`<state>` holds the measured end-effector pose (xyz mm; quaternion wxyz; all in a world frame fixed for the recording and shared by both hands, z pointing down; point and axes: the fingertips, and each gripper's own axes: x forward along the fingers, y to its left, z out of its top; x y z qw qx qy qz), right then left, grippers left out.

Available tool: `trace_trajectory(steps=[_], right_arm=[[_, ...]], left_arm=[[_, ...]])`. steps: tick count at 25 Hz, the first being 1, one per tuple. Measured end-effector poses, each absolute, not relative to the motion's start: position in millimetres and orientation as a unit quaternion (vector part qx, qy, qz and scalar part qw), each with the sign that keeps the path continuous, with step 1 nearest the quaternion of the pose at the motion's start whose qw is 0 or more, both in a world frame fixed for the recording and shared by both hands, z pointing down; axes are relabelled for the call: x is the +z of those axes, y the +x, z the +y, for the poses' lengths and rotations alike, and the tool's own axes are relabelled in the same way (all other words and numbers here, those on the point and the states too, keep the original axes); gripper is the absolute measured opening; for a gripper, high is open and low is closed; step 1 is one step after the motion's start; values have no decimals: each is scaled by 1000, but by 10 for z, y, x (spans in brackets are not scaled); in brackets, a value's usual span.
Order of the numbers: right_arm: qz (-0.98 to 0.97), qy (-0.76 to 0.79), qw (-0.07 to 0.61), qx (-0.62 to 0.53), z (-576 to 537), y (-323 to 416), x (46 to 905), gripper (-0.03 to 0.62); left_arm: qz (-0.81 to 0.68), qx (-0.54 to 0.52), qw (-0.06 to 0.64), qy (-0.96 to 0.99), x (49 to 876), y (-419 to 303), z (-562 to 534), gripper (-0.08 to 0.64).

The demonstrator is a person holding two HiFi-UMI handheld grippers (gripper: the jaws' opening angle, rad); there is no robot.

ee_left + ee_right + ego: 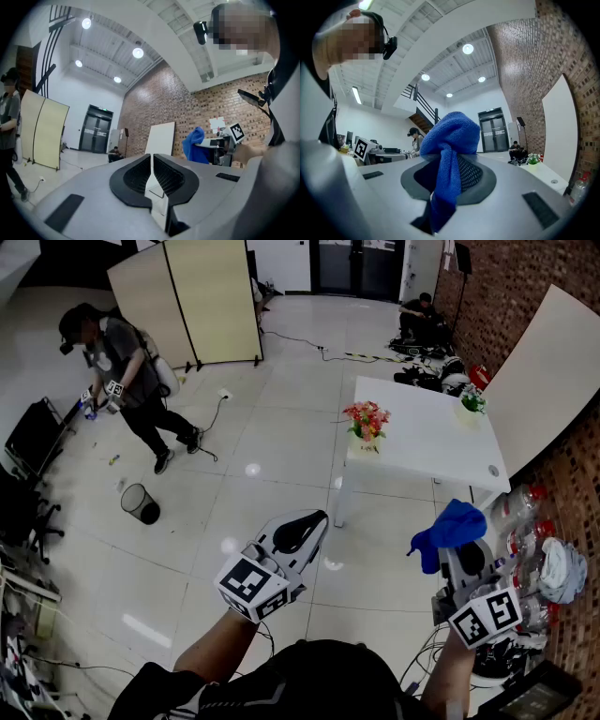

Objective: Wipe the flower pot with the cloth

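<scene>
Holding the blue cloth (452,529) in your right gripper (466,566), you have its jaws clamped on a fold, so a soft bunch stands above them and a tail hangs below. Your left gripper (302,529) is closed with nothing between its jaws. Both are held level, well apart from the white counter (422,446) ahead. The flower pot (367,439) stands at the counter's near left corner, close to the edge, topped by orange and pink blooms. A second small plant (472,403) sits toward the far right side. The flower pot looks small and light, so I judge that a sideways wipe could slide or tip it off that corner. It is too small in view to tell its material, so treat it as breakable. Steady it with the left gripper low on the pot's wall or at its rim, never on the flowers, which would crush. The cloth is limp and light: press with the bunched part, and keep the loose tail from catching the stems.
</scene>
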<state>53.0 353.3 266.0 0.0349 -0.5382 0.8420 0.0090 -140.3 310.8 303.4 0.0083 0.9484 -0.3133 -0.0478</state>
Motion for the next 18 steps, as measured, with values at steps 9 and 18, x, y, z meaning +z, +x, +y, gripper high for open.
trace_trajectory(steps=[9,18], right_arm=[[833,-552,32,4,3588,418,2748,66],[830,-558,22,-10,3441,379,2872,66]], left_arm=[[-305,-47,10,951,3077,-1501,3114,8],[-289,-38,36,956,3194,-1403,2754,8]])
